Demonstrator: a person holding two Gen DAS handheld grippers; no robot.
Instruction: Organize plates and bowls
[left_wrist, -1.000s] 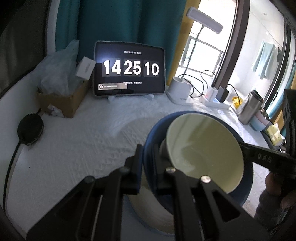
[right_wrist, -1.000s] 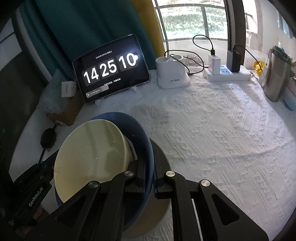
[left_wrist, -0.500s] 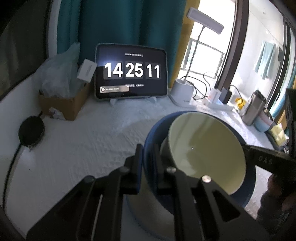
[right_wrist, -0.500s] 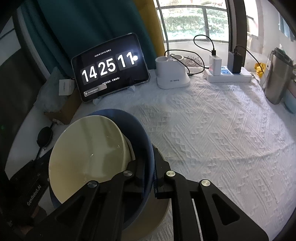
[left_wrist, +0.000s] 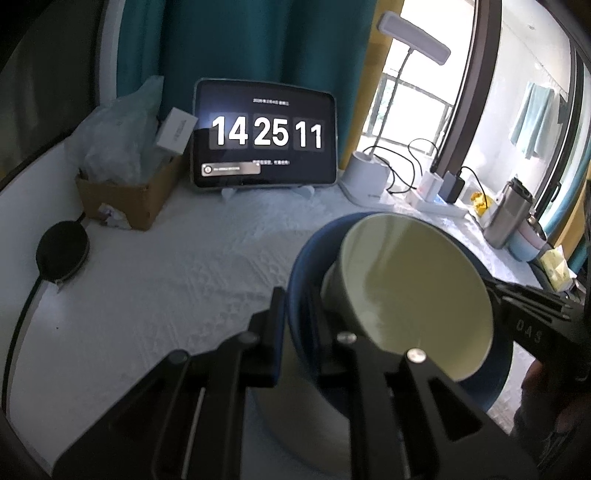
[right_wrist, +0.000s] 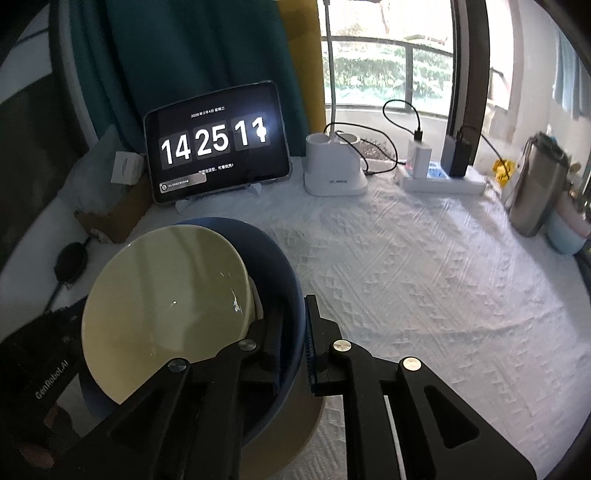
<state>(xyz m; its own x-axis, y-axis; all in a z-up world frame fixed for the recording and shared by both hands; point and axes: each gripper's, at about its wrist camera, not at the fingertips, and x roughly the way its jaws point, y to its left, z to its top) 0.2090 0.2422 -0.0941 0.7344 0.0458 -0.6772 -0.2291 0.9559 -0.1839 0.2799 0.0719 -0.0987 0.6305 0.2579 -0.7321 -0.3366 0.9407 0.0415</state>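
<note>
A blue bowl (left_wrist: 306, 369) holds a pale yellow bowl (left_wrist: 413, 295) that leans tilted inside it. Both rest on a cream plate (left_wrist: 295, 424) on the white tablecloth. My left gripper (left_wrist: 301, 325) straddles the blue bowl's near rim, one finger outside and one inside, and its jaws are just opening. My right gripper (right_wrist: 295, 332) pinches the opposite rim of the blue bowl (right_wrist: 291, 295) the same way, its jaws opening too. Beside it are the yellow bowl (right_wrist: 166, 295) and the cream plate (right_wrist: 295, 435). Each gripper's black body shows in the other's view.
A tablet clock (right_wrist: 218, 144) stands at the back with a white lamp base (right_wrist: 332, 170) and a power strip with chargers (right_wrist: 443, 177) to its right. A steel flask (right_wrist: 535, 192) stands far right. A cardboard box (left_wrist: 129, 199) and a black disc (left_wrist: 62, 251) are at the left.
The clock went from 10 to 11. The right wrist view rolled a little. Both grippers' fingers stand slightly wider on the blue bowl's rim; the bowls stayed in place.
</note>
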